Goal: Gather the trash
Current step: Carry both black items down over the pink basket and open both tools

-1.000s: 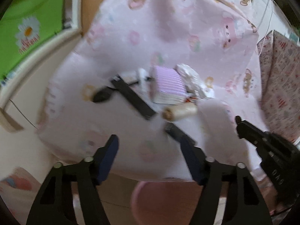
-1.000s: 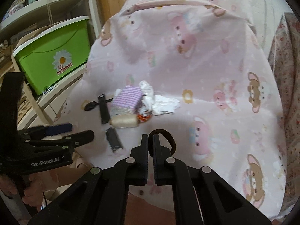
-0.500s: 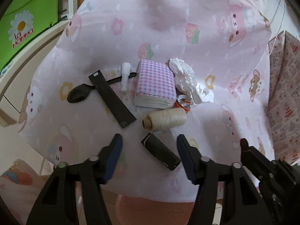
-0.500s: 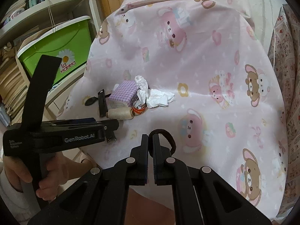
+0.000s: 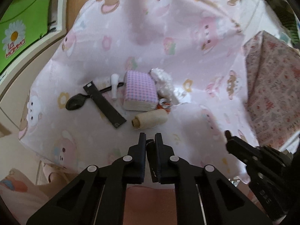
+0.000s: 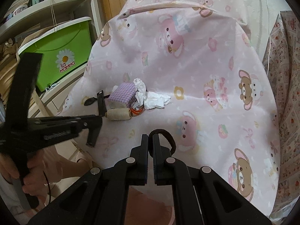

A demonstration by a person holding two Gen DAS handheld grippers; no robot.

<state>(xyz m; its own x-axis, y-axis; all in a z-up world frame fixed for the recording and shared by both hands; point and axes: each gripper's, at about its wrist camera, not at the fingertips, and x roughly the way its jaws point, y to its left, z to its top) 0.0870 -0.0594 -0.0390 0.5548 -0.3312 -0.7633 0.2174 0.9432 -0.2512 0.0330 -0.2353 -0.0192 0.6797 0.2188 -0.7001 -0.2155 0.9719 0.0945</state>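
Since earlier, left gripper (image 5: 150, 140) fingers have pinched the black tube (image 6: 92, 137) — right gripper (image 6: 150, 139) fingers clamp a brown hair tie (image 6: 168, 136).

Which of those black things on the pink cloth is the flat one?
The long black strip lying across the black spoon. It is thin and straight-edged, whereas the spoon has a rounded bowl. A third small black piece hangs from the left tongs.
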